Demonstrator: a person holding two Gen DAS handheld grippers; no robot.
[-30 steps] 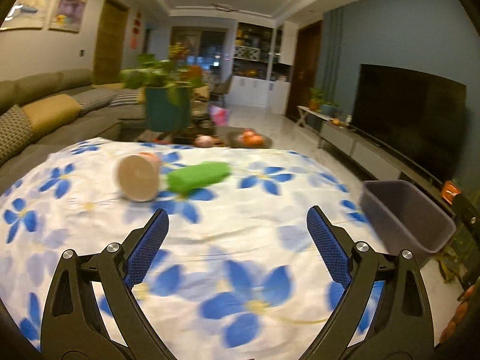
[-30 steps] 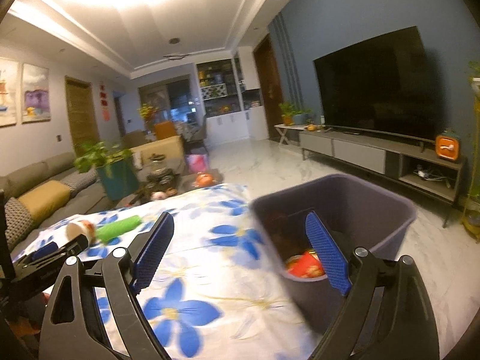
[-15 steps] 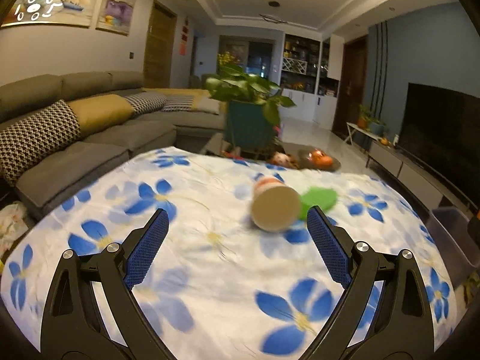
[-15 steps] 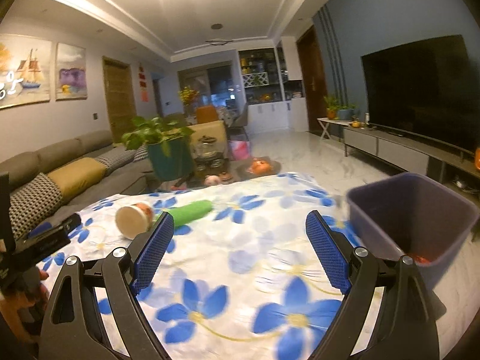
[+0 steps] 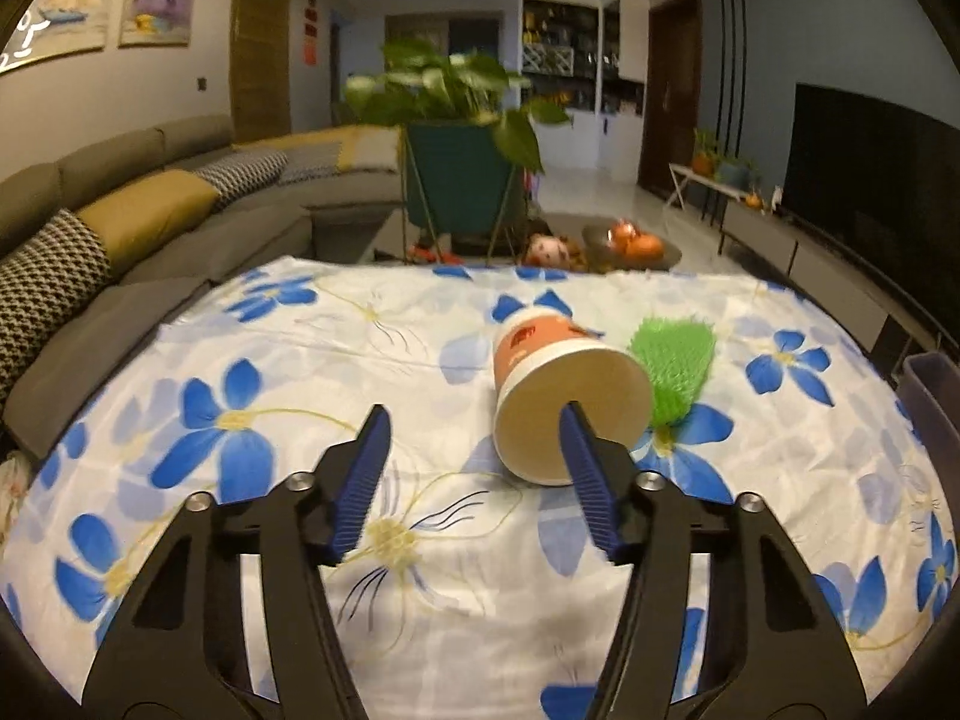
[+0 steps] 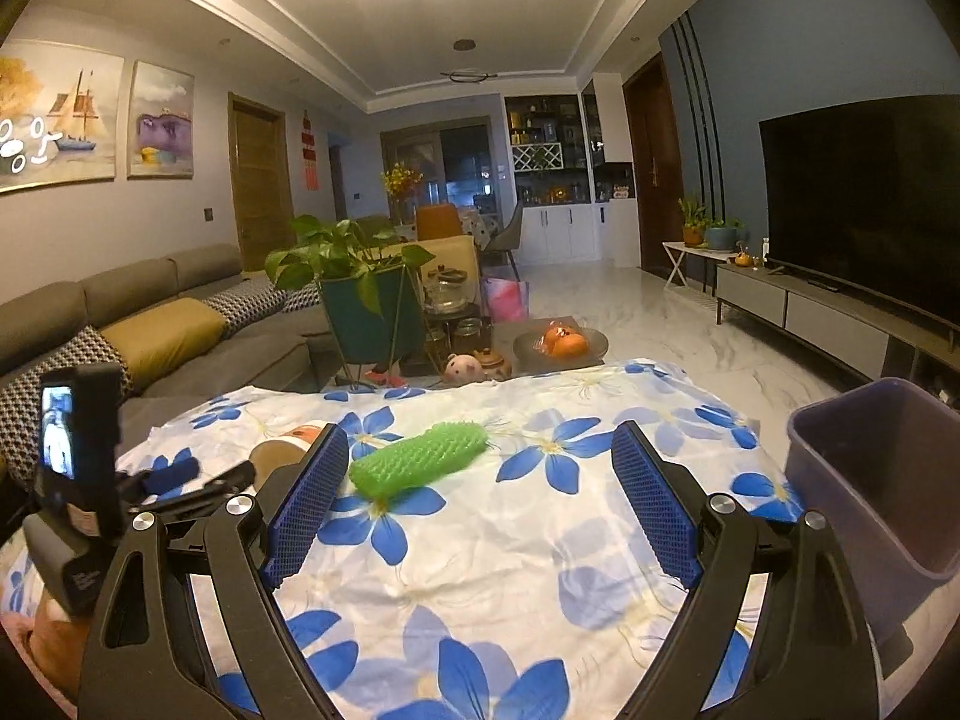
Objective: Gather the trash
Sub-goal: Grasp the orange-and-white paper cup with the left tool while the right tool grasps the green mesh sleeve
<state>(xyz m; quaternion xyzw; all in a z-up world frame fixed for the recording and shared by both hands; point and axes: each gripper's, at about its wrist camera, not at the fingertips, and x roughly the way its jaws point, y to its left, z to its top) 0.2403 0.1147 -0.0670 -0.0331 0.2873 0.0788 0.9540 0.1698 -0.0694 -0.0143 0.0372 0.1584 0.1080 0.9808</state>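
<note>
A paper cup (image 5: 534, 342) with an orange label lies on its side on the flowered tablecloth (image 5: 300, 360), its open mouth facing me. My left gripper (image 5: 474, 420) is closing around the cup's near rim. The right finger sits in front of the mouth and the left finger stands clear of the wall. A green spiky sleeve (image 5: 675, 360) lies right beside the cup. My right gripper (image 6: 479, 432) is open over the cloth, nothing between its fingers, with the green sleeve (image 6: 420, 459) just ahead of it. The right wrist view shows the cup (image 6: 276, 453) and my left gripper (image 6: 210, 477) at the left.
A dark plastic bin (image 6: 870, 480) stands off the table's right edge, also seen as bin (image 5: 936, 396). Beyond the far edge are a potted plant (image 5: 456, 180), a fruit plate (image 5: 630, 240), a grey sofa (image 5: 120, 228) and a TV (image 6: 870, 192).
My left gripper has come up to the cup and its jaws have narrowed. The right gripper has swung left, away from the bin, toward the green sleeve.
</note>
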